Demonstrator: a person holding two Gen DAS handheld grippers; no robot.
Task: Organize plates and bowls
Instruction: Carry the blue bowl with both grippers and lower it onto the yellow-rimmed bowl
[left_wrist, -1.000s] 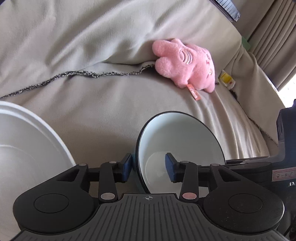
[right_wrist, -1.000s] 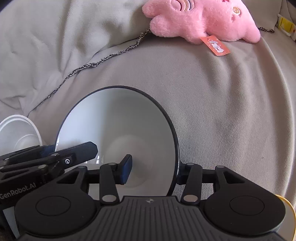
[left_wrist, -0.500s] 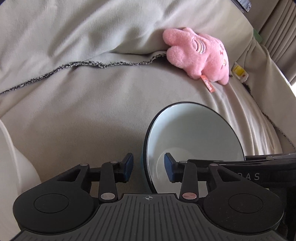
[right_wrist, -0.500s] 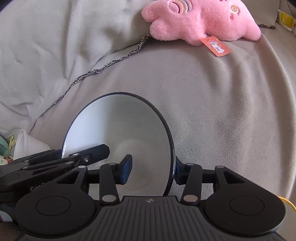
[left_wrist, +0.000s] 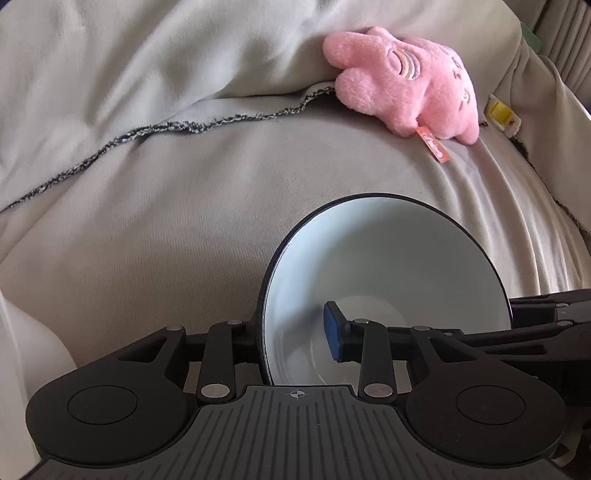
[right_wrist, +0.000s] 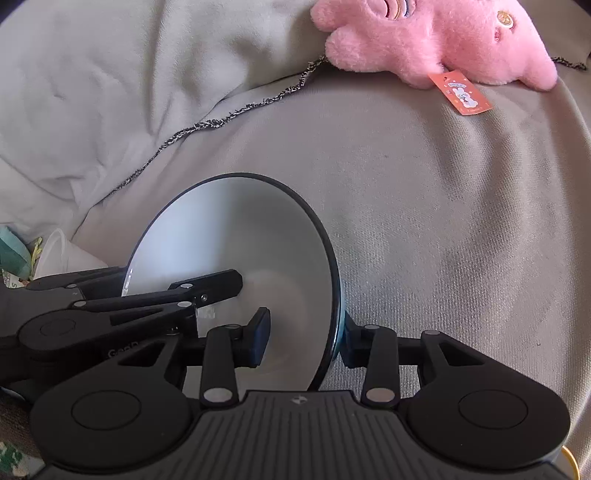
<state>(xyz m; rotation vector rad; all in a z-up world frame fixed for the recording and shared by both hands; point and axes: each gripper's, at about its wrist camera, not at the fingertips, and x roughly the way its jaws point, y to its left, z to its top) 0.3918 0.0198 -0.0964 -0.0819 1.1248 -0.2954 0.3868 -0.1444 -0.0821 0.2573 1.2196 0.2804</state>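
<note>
A white bowl with a dark rim (left_wrist: 388, 266) is held between both grippers above a beige blanket. My left gripper (left_wrist: 291, 338) straddles the bowl's left rim, one finger inside and one outside. The gap between its pads is wide, so I cannot tell whether it grips. My right gripper (right_wrist: 304, 338) straddles the right rim of the same bowl (right_wrist: 236, 236) the same way. Each gripper shows in the other's view, at the opposite rim. A pale edge of a white plate (left_wrist: 26, 354) shows at the far left.
A pink plush toy (left_wrist: 406, 81) with an orange tag lies on the blanket at the back right. The blanket's dark frayed hem (left_wrist: 177, 127) runs across the fold. A white cup and green clutter (right_wrist: 55, 254) sit at the left edge.
Both grippers and the bowl have moved right and forward, away from the large white plate, which has slid almost out of the left view. The plush toy looks nearer.
</note>
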